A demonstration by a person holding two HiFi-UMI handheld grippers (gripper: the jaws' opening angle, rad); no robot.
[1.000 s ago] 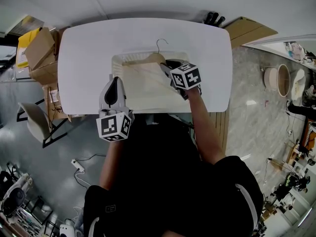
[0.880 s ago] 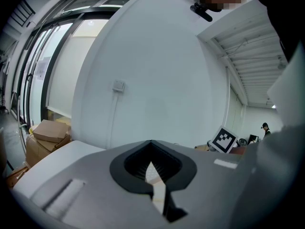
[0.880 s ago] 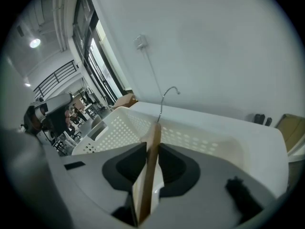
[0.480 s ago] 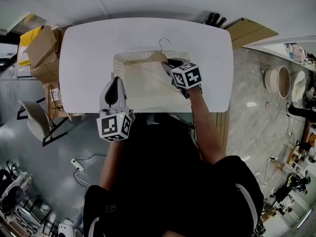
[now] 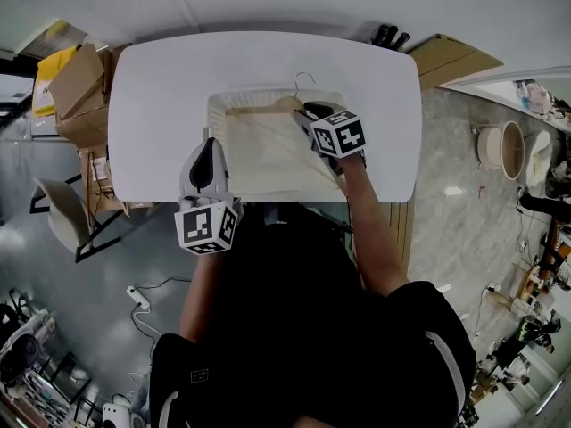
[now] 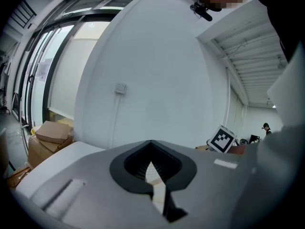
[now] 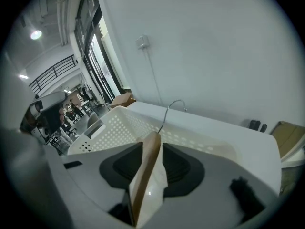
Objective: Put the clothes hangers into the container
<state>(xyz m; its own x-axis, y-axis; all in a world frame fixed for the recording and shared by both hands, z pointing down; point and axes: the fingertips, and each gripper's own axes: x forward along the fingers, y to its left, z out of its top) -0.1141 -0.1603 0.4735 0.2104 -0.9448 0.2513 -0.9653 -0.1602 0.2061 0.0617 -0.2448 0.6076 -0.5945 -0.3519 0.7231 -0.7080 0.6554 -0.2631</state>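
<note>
White table [image 5: 152, 105] carries perforated basket [image 5: 212, 141] at near edge. Wooden hanger [image 5: 259, 107] lies inside, long axis L-R along far wall, hook [image 5: 303, 80] pointing away over rim. R gripper [image 5: 308, 114]: jaws just opening, hanger arm loose between them. L gripper [image 5: 207, 145]: closed, empty. Vs 1 s ago: hook slightly further right.

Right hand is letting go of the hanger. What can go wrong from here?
1. The right gripper fingers have just been opening with the wooden hanger between them, so pulling back could drag it along.
2. Its metal hook pokes over the basket far rim and may catch there instead of dropping inside.
</note>
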